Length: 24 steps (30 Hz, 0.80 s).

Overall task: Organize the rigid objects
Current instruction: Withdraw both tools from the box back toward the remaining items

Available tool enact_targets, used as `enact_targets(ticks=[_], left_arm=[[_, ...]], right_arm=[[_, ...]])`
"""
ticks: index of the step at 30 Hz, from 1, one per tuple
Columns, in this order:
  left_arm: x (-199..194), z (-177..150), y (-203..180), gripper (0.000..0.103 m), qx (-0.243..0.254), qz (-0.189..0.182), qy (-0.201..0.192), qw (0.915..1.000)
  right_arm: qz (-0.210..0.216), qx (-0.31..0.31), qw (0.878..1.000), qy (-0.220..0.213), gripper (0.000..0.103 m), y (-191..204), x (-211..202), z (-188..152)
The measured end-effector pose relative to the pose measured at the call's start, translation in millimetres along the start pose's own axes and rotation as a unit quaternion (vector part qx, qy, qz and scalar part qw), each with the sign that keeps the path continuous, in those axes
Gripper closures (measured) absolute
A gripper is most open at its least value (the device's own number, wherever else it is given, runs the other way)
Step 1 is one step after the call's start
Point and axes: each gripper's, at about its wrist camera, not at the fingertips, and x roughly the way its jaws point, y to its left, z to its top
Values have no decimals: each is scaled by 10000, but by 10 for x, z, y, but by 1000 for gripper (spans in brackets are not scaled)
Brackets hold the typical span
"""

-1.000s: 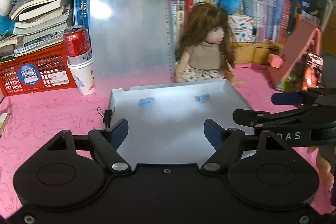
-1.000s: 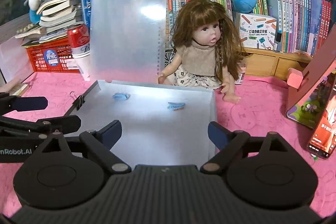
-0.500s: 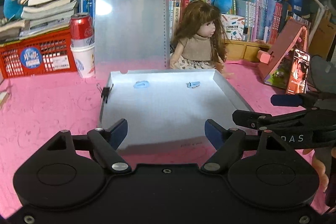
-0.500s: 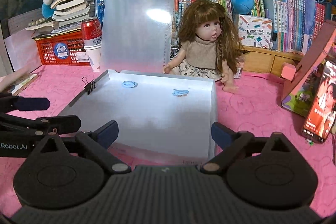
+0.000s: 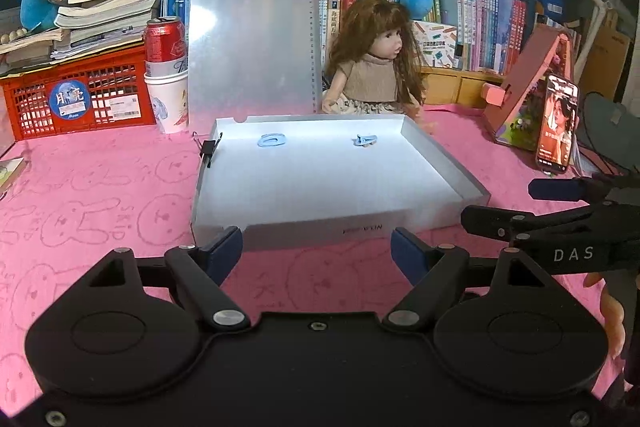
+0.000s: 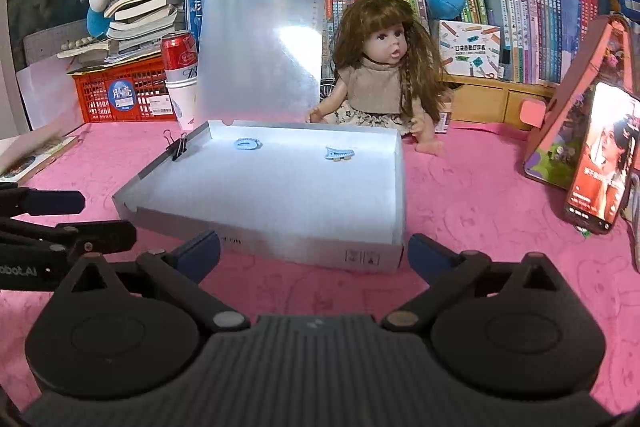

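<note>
Both hand-held grippers, left (image 5: 317, 247) and right (image 6: 314, 253), have just been opening, nothing between their jaws. The shallow white box (image 5: 420, 227) sits on the pink bench (image 5: 100, 195) just ahead, two blue clips (image 5: 272, 140) inside.

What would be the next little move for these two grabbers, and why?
Probably reach one gripper forward over the tray's near wall toward the blue clip at its far end. Both the left gripper and the right gripper are open and empty, their jaws having just widened, and they sit short of the tray. A second blue clip lies beside the first.
</note>
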Motion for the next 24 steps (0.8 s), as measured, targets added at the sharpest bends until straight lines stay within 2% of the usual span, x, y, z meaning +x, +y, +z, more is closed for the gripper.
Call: enact_targets(ticks=[13, 19, 24], left_arm=[[-287, -414, -97, 19, 225, 76, -307, 9992], [-383, -648, -122, 19, 238, 47, -207, 9995], [-475, -818, -145, 20, 234, -2, -133, 9996]], right_arm=[[-51, -87, 9998, -179, 0, 54, -189, -373], [-50, -142, 9997, -190, 0, 11, -279, -556], [115, -97, 9996, -228, 10, -12, -381, -673]])
